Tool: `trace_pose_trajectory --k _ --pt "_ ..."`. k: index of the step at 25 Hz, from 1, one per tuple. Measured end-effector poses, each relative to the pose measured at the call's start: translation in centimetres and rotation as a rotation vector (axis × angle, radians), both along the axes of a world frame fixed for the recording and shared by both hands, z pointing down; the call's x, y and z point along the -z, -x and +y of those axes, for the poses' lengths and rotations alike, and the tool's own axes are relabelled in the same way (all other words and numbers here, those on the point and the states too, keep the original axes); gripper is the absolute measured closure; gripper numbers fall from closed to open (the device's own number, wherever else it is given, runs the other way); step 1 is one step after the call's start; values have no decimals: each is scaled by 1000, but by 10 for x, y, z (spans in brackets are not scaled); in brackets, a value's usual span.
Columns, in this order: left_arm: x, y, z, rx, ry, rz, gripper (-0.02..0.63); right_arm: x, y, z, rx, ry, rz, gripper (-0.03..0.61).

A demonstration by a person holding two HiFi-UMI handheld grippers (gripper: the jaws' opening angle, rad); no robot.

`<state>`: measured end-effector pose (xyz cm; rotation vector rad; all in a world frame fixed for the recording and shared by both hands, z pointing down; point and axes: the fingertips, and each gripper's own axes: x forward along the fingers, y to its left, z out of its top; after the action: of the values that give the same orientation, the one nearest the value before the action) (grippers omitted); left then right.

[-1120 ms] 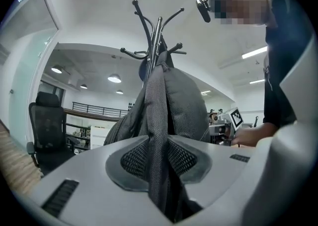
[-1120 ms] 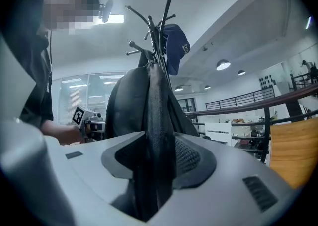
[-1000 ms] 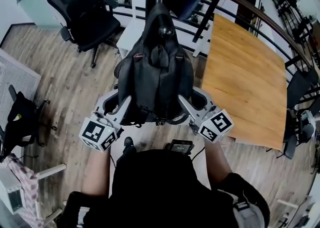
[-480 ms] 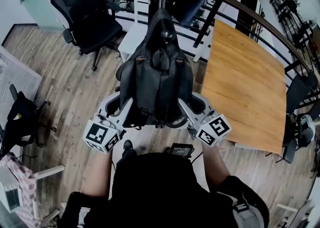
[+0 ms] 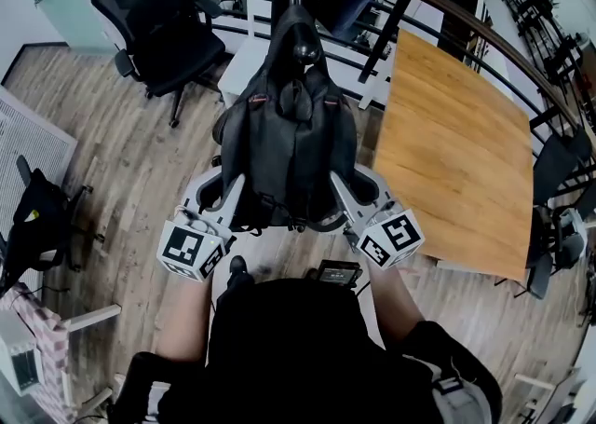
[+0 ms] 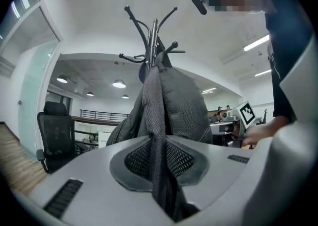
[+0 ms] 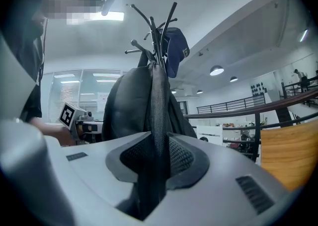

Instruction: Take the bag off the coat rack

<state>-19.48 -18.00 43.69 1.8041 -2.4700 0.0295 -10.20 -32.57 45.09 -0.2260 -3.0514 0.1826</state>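
**Bag on the coat rack gripped low on both sides**

A black bag is seen hanging from the top of the coat rack, with its body draped down along the pole. In the head view it is framed by the two grippers, which are held at its lower corners.

The left gripper is placed at the bag's lower left side. In the left gripper view a dark mesh strap of the bag is shown running down between the fingers. The fingers are closing, and only a narrow gap, filled by the strap, is left between the pads.

The right gripper is placed at the bag's lower right side. In the right gripper view a second mesh strap is seen pinched between its fingers in the same way, and these fingers are closing as well.

A marker cube is carried on the left gripper and another on the right one.

A dark blue cap is hung on one of the rack's upper hooks. A wooden desk is seen to the right of the rack, a black office chair to its left, and plank flooring beneath.
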Motion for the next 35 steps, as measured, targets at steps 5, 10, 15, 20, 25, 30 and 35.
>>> trace_pose_trajectory --k 5,10,15,20,25,30,35 --pt "1 -1 1 10 -17 -31 557 3 0 -2 -33 63 -44 511" --pt "11 -3 6 -9 -75 -23 565 14 -2 4 -16 40 -69 526" --pt "34 -9 9 -12 -116 -42 569 41 -14 10 -27 51 -138 529" --pt "60 -16 14 -14 -149 -61 571 73 -23 18 -19 39 -209 531" --pt "87 -27 18 -18 -199 -63 572 103 -33 22 -7 29 -274 532" --pt "113 -35 23 -12 -232 -89 572 129 -40 23 11 21 -333 532" --pt "138 -50 32 23 -244 -138 574 149 -53 29 44 27 -376 532"
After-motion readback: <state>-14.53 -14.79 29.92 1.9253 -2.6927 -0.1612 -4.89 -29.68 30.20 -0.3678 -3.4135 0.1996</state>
